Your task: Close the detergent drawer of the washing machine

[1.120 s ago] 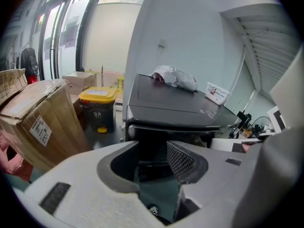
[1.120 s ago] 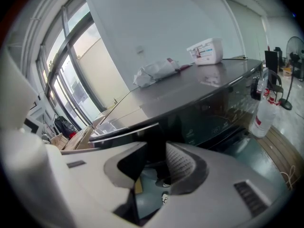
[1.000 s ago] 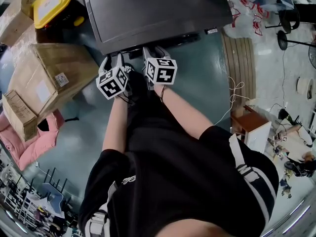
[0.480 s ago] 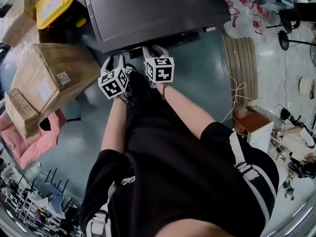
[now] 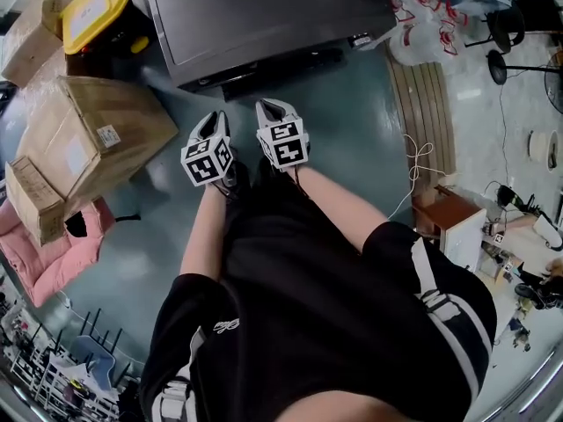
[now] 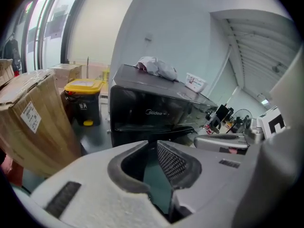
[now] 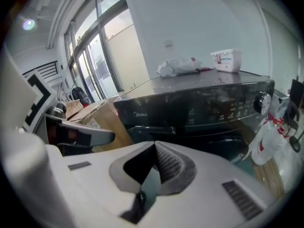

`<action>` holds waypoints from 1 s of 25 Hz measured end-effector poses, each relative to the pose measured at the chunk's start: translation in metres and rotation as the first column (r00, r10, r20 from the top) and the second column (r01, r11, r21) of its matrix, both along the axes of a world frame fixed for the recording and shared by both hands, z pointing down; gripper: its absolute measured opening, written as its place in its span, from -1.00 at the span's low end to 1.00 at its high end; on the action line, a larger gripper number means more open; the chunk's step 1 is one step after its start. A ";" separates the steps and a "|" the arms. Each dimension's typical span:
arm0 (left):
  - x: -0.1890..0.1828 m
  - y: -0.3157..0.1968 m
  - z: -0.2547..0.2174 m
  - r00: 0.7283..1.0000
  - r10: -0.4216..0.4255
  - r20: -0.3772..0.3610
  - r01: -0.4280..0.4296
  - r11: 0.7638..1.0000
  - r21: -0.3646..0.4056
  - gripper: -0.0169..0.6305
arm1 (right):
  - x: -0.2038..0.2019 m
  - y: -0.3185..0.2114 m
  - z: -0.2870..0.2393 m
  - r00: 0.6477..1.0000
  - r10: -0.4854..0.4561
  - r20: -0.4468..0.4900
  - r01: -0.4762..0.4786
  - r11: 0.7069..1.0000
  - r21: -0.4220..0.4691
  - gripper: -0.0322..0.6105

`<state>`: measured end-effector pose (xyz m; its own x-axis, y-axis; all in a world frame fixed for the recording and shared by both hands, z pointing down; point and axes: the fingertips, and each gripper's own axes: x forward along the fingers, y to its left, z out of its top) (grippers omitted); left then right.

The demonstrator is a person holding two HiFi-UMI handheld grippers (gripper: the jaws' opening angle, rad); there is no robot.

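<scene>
The black washing machine (image 5: 264, 16) stands ahead of me. Its detergent drawer face (image 6: 156, 112), marked with the brand name, sits at the upper left of the front (image 7: 142, 115) and looks level with the control panel. Both grippers hang over the floor, a short way off the machine's front and touching nothing. My left gripper (image 5: 214, 120) has just been closing; a narrow empty gap remains between its tips (image 6: 151, 144). My right gripper (image 5: 273, 105) has just been closing too; it is shut on nothing, tips together (image 7: 154, 145).
Cardboard boxes (image 5: 88, 139) and a yellow-lidded bin (image 5: 92, 7) stand left of the machine. A pink cushion (image 5: 53, 253) lies lower left. A slatted wooden board (image 5: 431, 104) and plastic bags (image 5: 422, 25) are on the right. A crumpled cloth (image 6: 154, 68) and a white box (image 7: 227, 60) sit on the machine.
Both grippers have drawn back from the machine's front edge toward the person. The jaws of both are narrower than before.
</scene>
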<state>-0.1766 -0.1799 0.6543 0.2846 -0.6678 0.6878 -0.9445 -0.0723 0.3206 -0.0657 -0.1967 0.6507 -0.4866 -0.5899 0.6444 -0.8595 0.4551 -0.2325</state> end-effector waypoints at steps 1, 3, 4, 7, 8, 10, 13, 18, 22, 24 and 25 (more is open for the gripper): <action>0.003 0.003 0.000 1.000 0.023 -0.002 -0.023 1.000 0.001 -0.77 | -0.001 0.006 0.000 1.000 -0.008 -0.008 0.008 1.000 0.002 -0.88; 0.009 0.009 0.001 0.997 0.076 -0.011 -0.076 0.997 0.004 -0.91 | -0.005 0.018 -0.001 1.000 -0.014 -0.026 0.014 1.000 -0.003 -0.88; 0.012 0.014 0.002 0.994 0.106 -0.019 -0.106 0.994 0.006 -0.92 | -0.006 0.026 0.000 0.999 -0.011 -0.035 0.011 1.000 -0.007 -0.88; 0.016 0.029 0.004 0.977 0.210 -0.029 -0.210 0.978 0.011 -0.93 | -0.012 0.050 0.001 0.998 0.017 -0.059 -0.017 1.000 -0.013 -0.88; 0.016 0.034 0.003 0.969 0.245 -0.027 -0.244 0.970 0.013 -0.93 | -0.014 0.058 0.001 0.997 0.033 -0.063 -0.033 0.999 -0.013 -0.88; 0.013 0.045 0.000 0.950 0.309 -0.031 -0.308 0.951 0.028 -0.93 | -0.020 0.077 0.000 0.995 0.071 -0.073 -0.072 0.997 -0.012 -0.88; 0.007 0.063 -0.011 0.915 0.398 -0.062 -0.393 0.916 0.080 -0.93 | -0.029 0.105 -0.002 0.987 0.134 -0.088 -0.135 0.991 0.000 -0.88; -0.004 0.082 -0.036 0.864 0.497 -0.078 -0.479 0.861 0.172 -0.93 | -0.039 0.135 -0.033 0.968 0.229 -0.098 -0.222 0.972 0.078 -0.88; -0.009 0.093 -0.072 0.844 0.534 -0.053 -0.508 0.826 0.244 -0.93 | -0.040 0.146 -0.068 0.960 0.266 -0.087 -0.253 0.958 0.137 -0.88; -0.007 0.093 -0.095 0.835 0.548 -0.046 -0.512 0.806 0.298 -0.93 | -0.035 0.144 -0.087 0.958 0.274 -0.079 -0.258 0.950 0.174 -0.88; -0.006 0.092 -0.108 0.833 0.551 -0.045 -0.509 0.796 0.327 -0.93 | -0.032 0.141 -0.098 0.958 0.278 -0.076 -0.259 0.946 0.194 -0.88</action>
